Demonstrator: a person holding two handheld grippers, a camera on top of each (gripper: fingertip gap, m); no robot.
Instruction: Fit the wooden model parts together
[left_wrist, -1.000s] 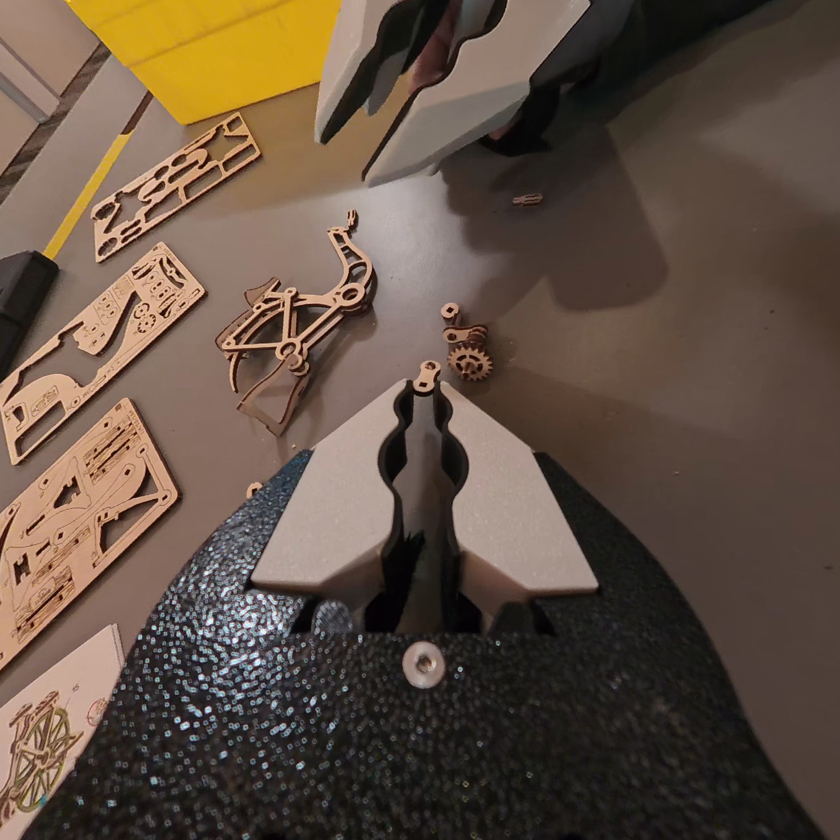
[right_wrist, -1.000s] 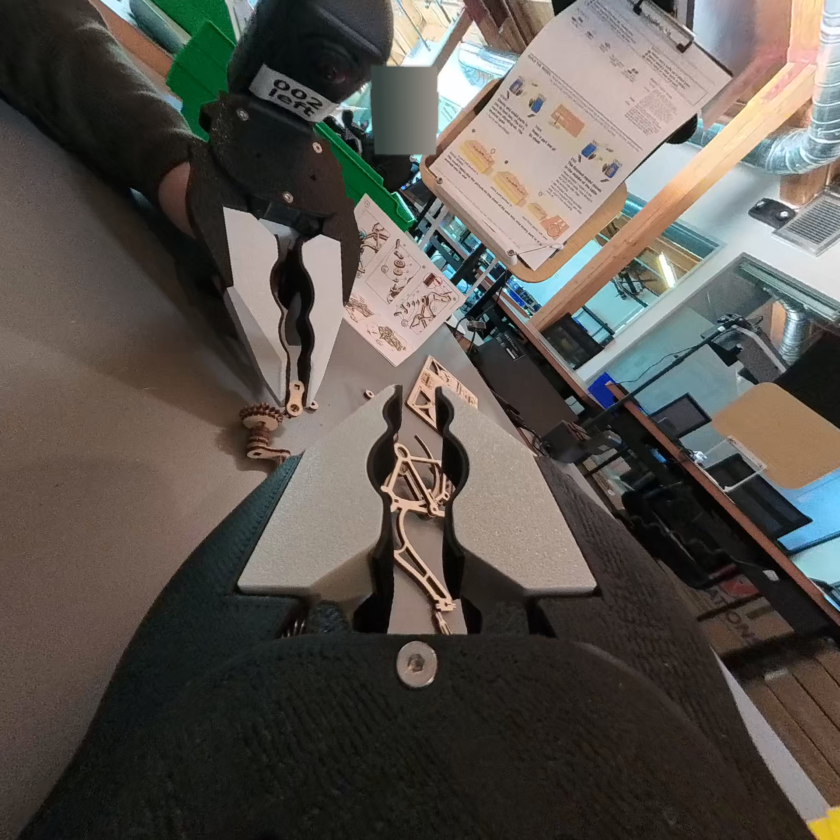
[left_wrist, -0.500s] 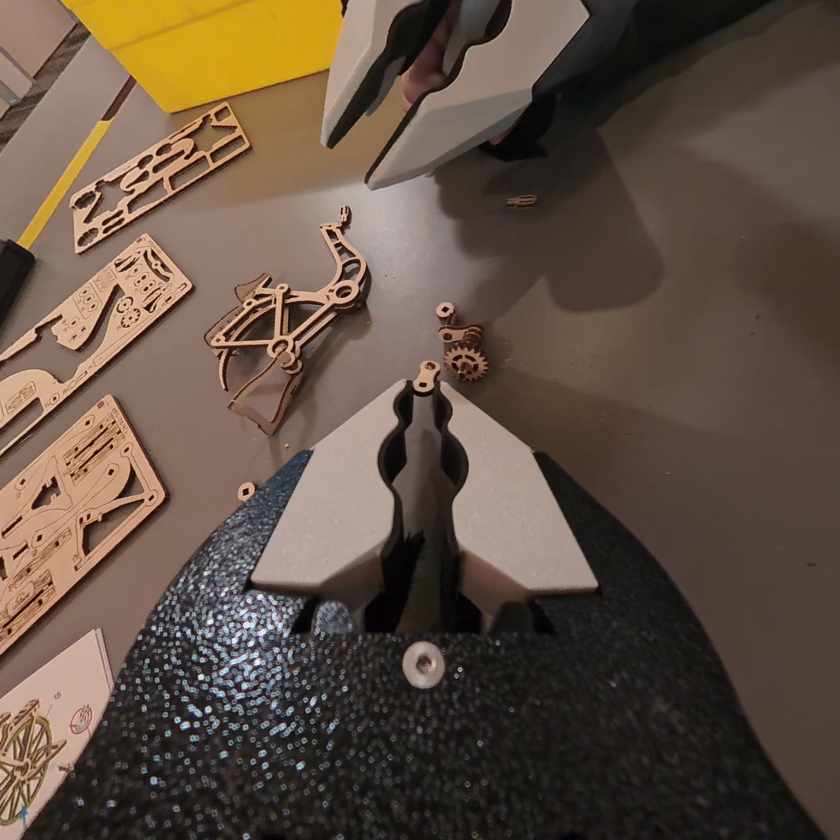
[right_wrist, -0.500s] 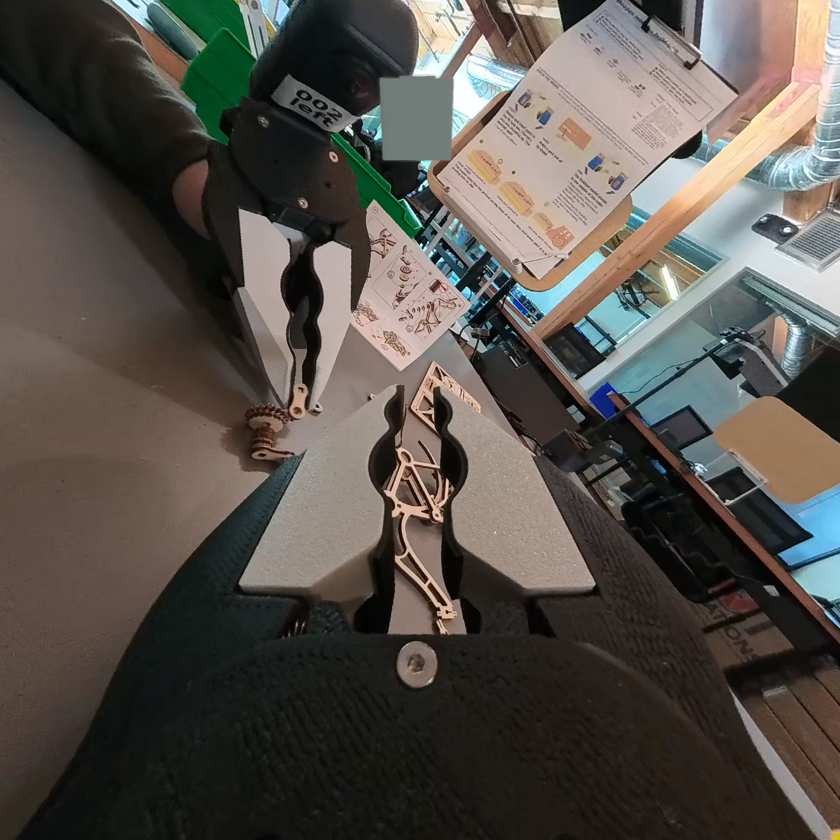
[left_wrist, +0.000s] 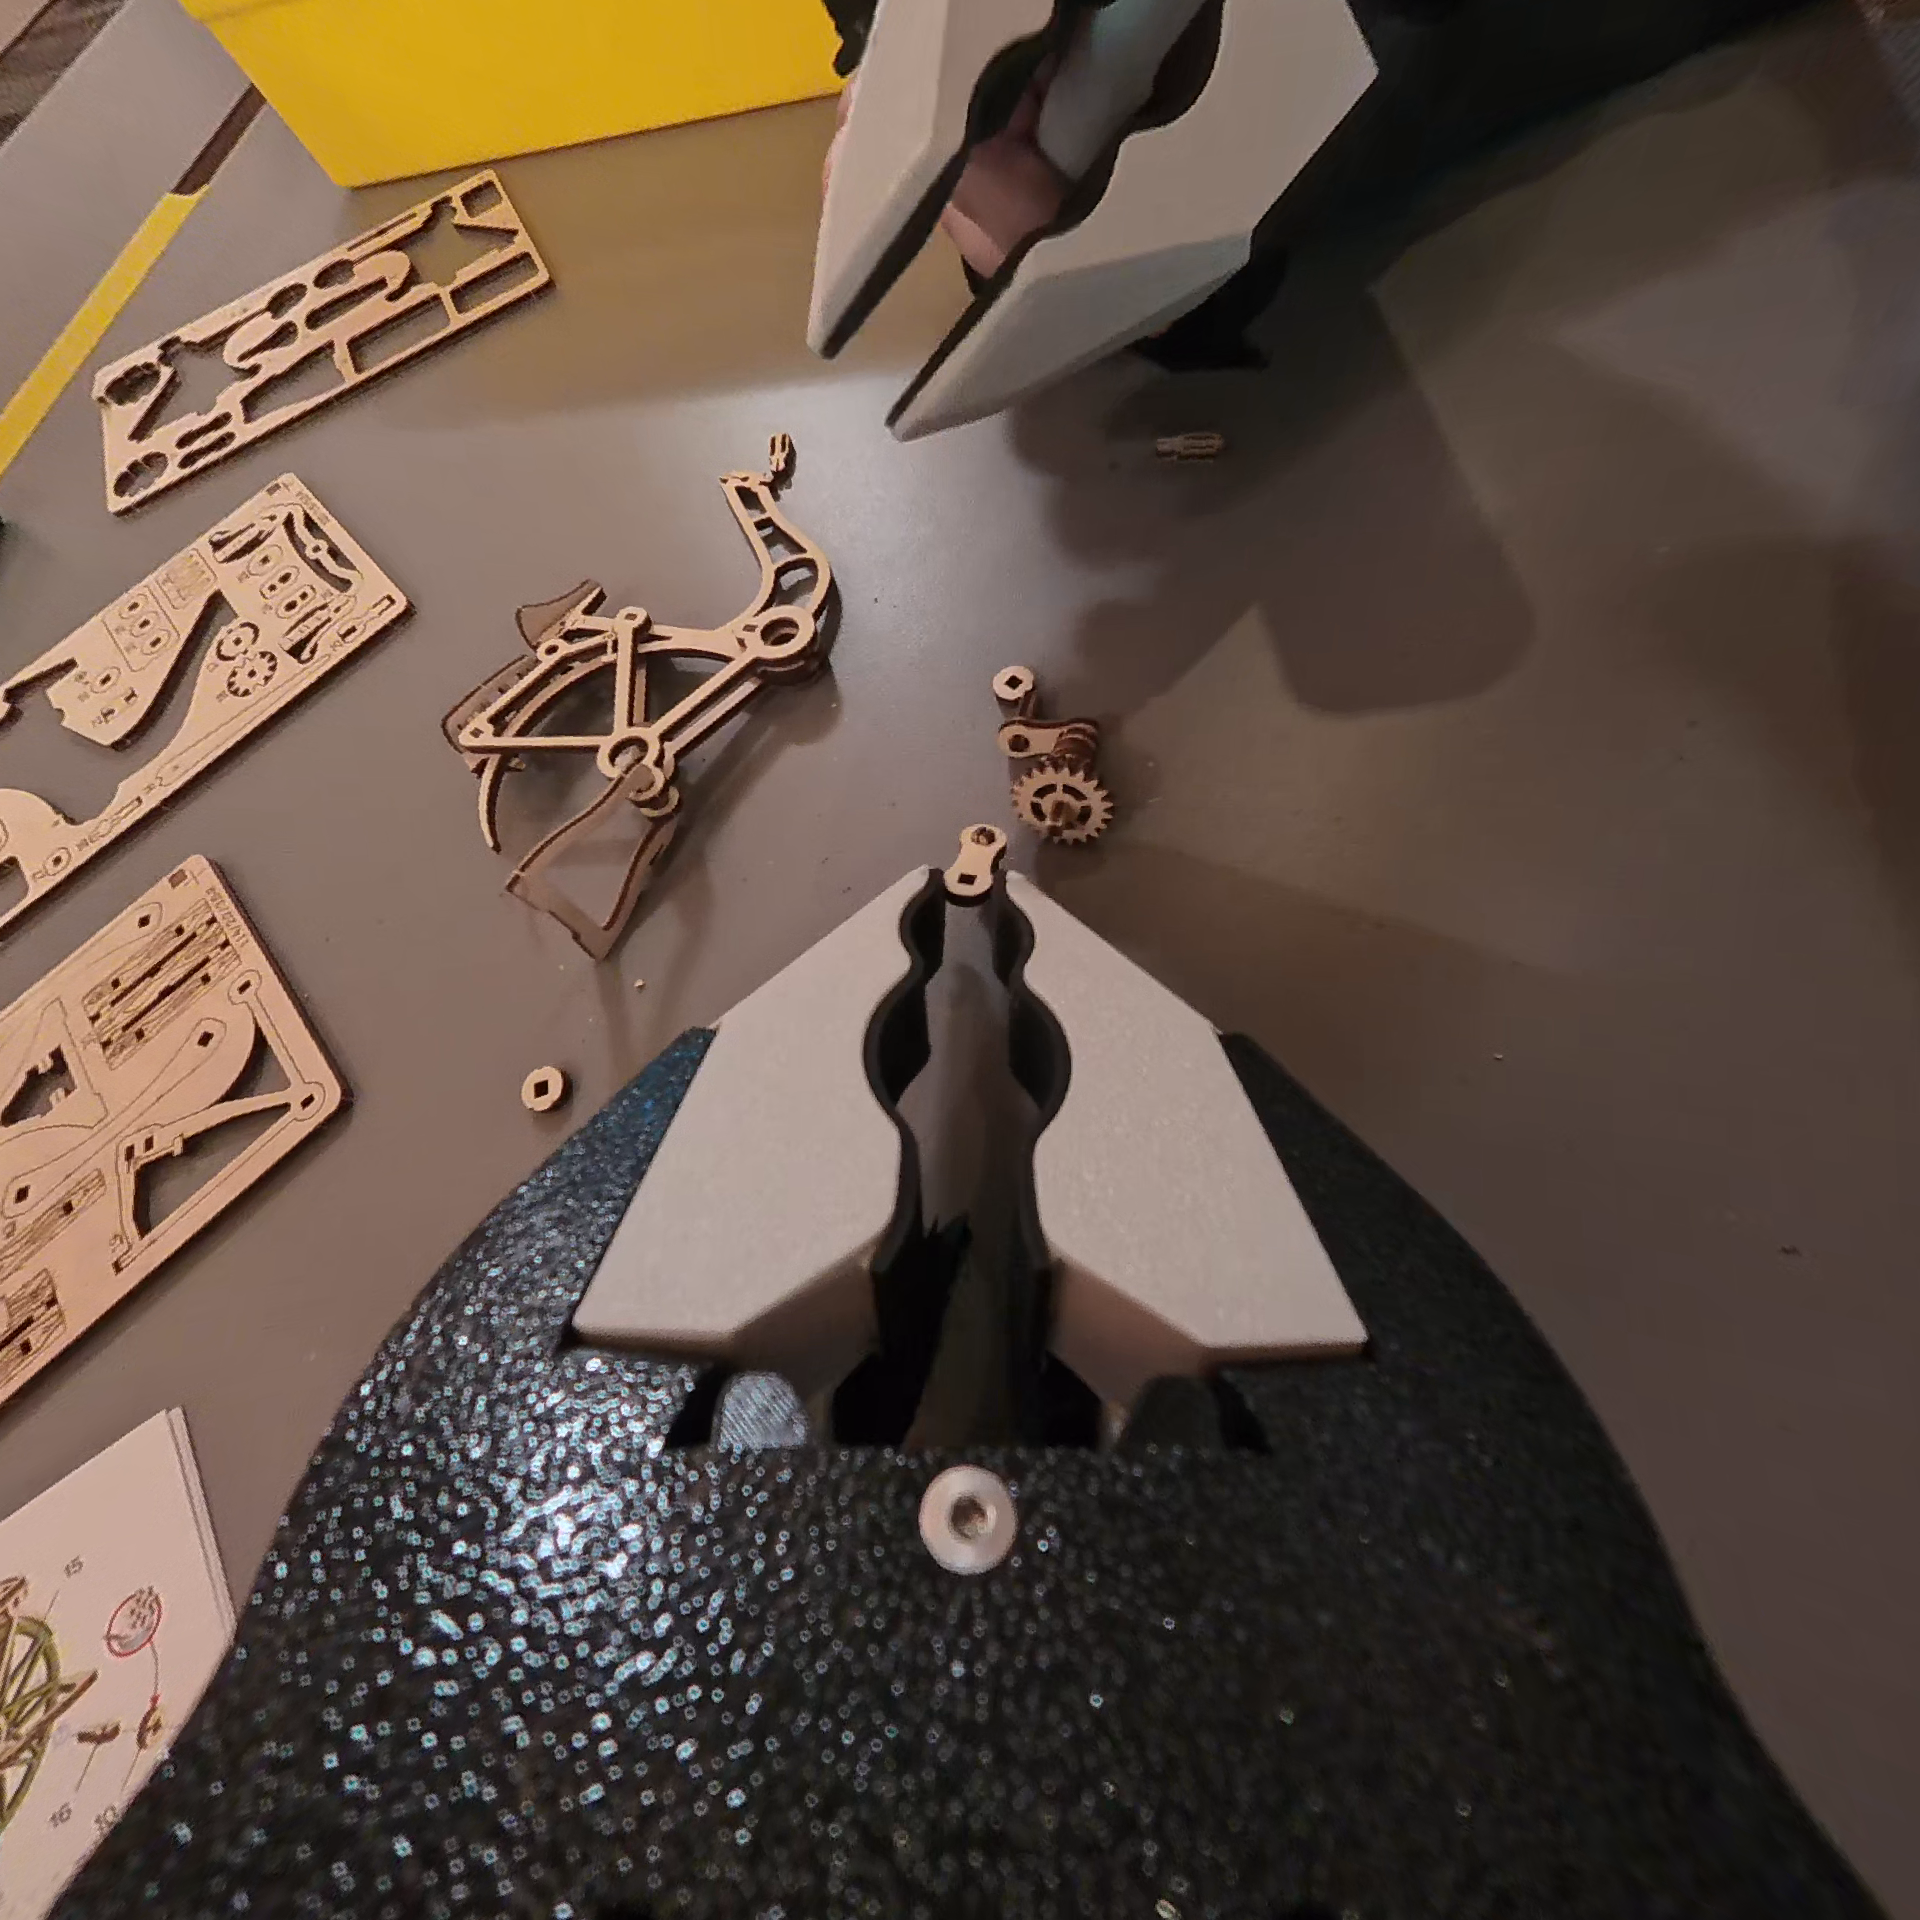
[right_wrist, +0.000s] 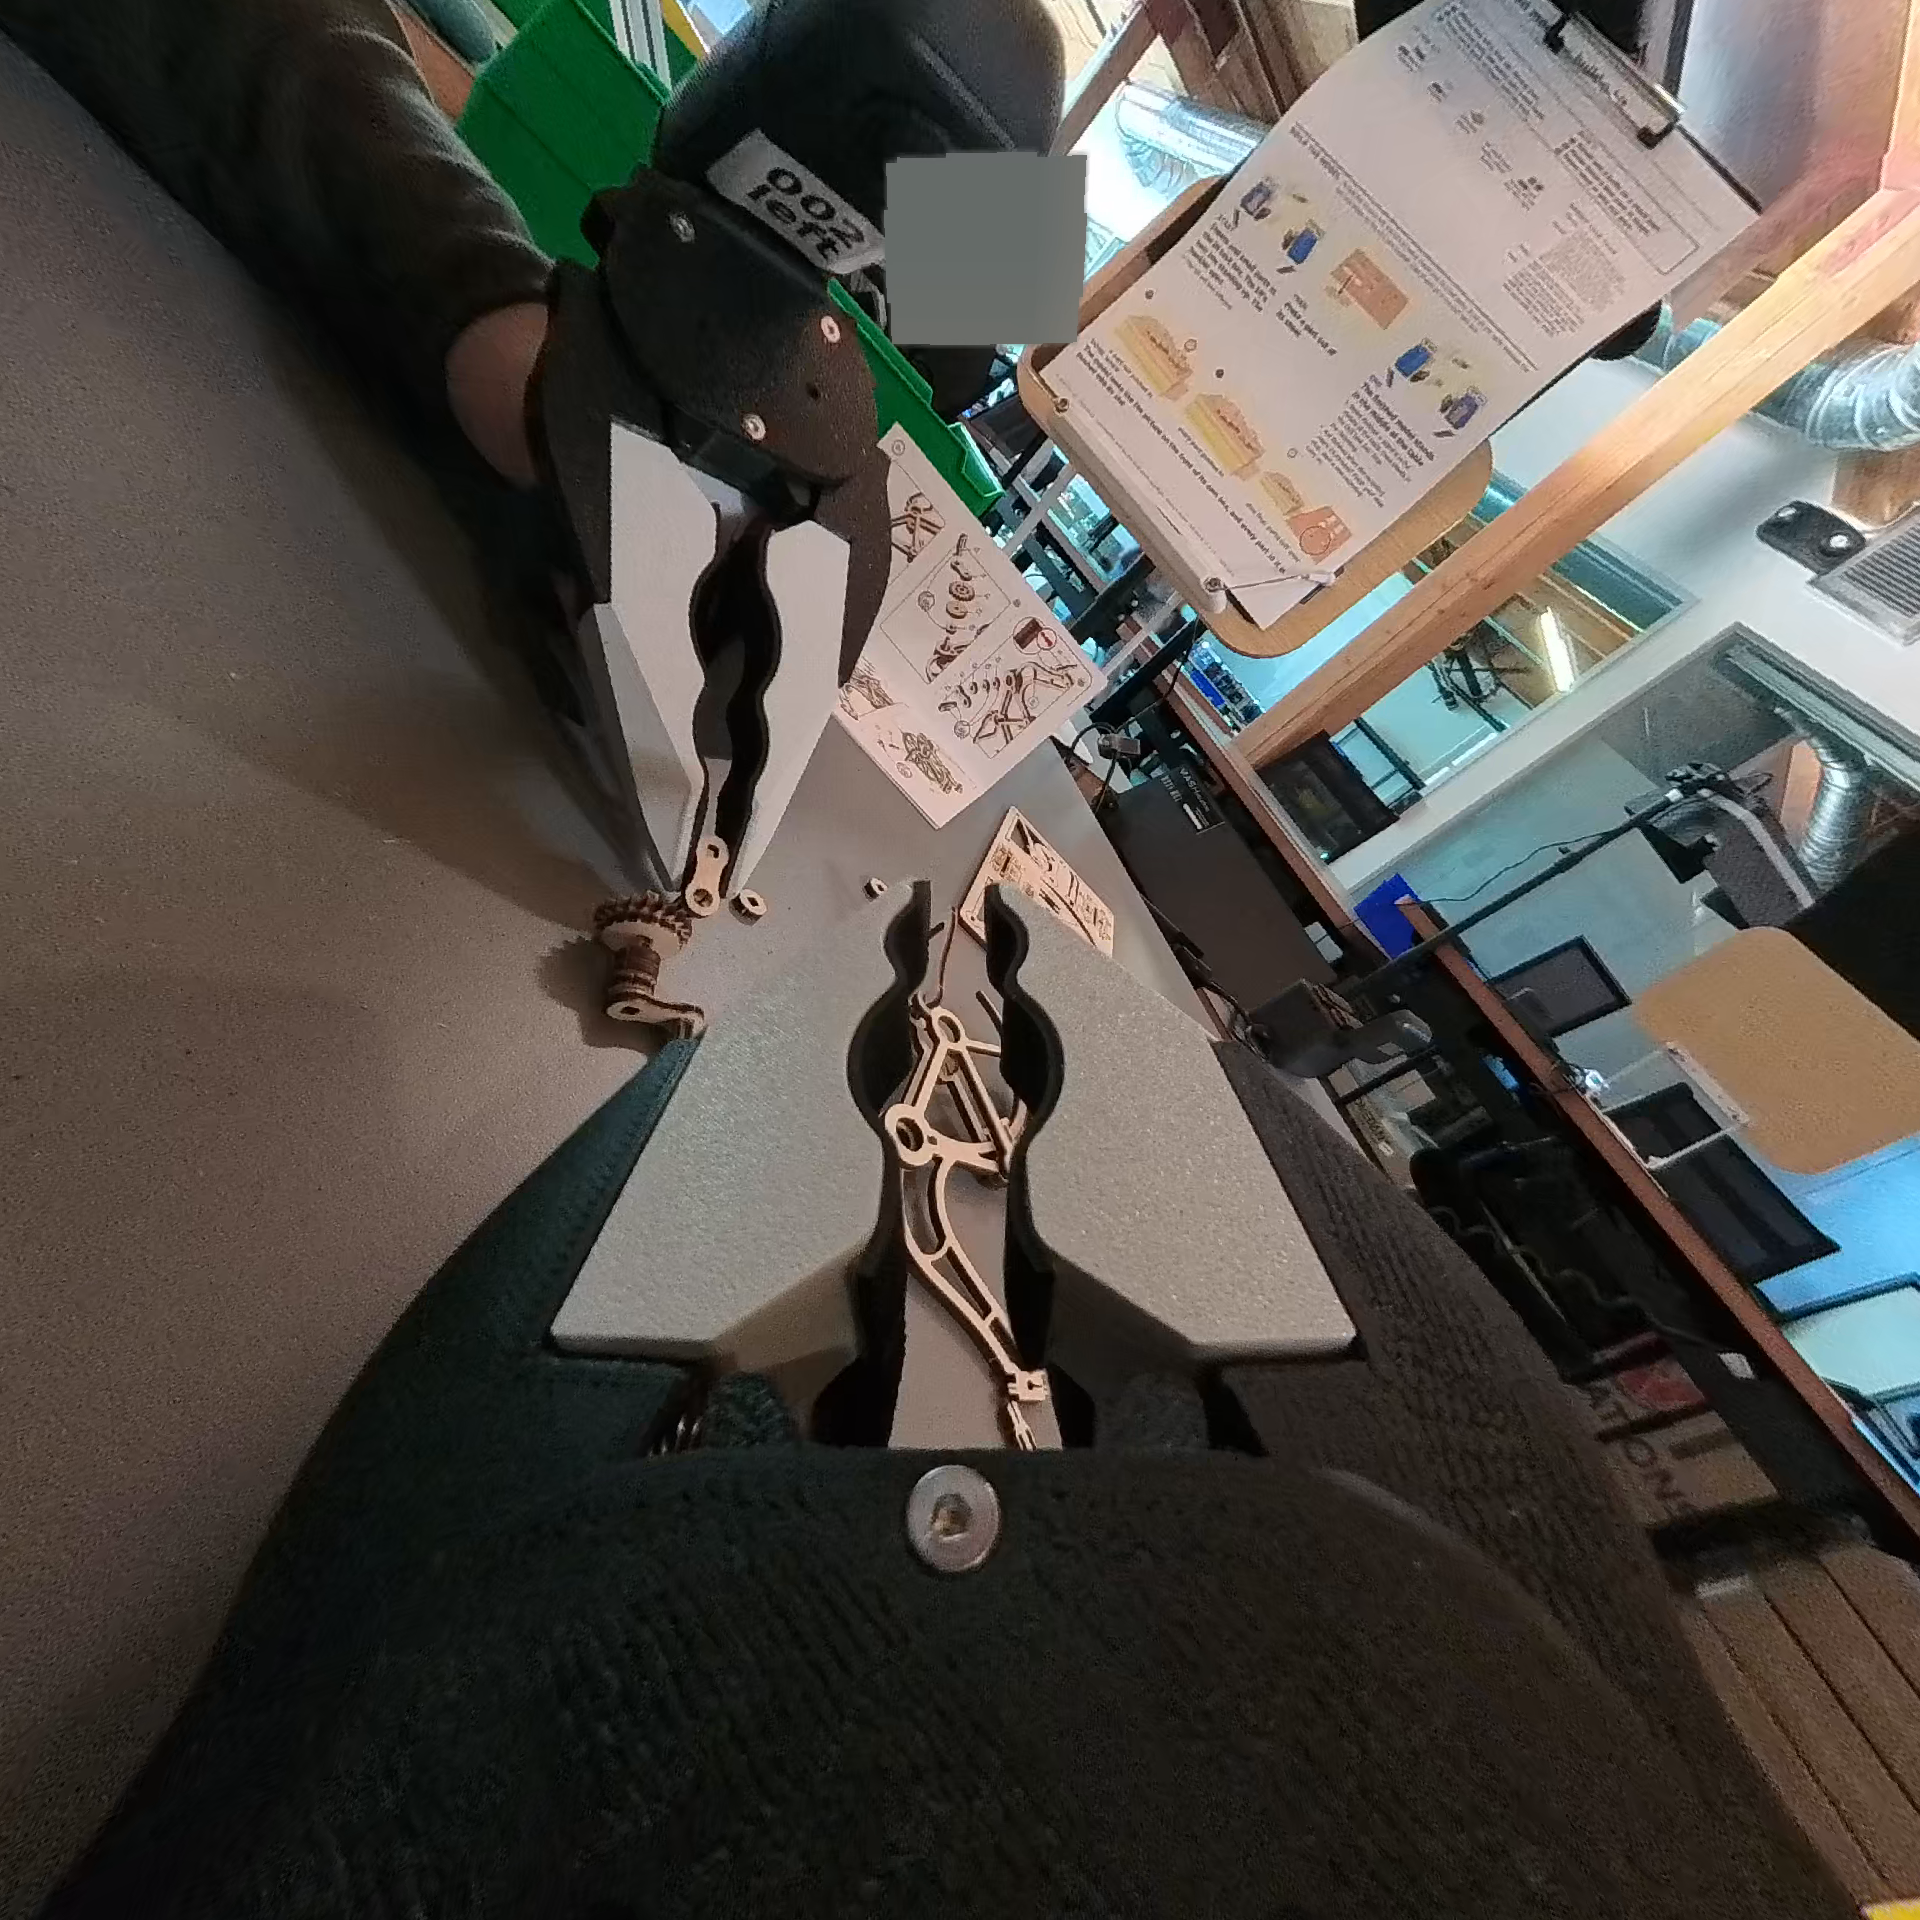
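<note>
Left gripper (left_wrist: 971, 883) — pinching crank link (left_wrist: 978, 858) | gear axle (left_wrist: 1058, 777) on tabletop (left_wrist: 1455, 935) just beyond tips | right gripper (right_wrist: 951, 914) — spread, empty, above bicycle frame | align hole squarely, press gently.

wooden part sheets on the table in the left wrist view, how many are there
3 flat sheets, in a column along the left side: one just below the yellow box, one at mid-left, one lower left. More may lie beyond the frame edge.
</note>
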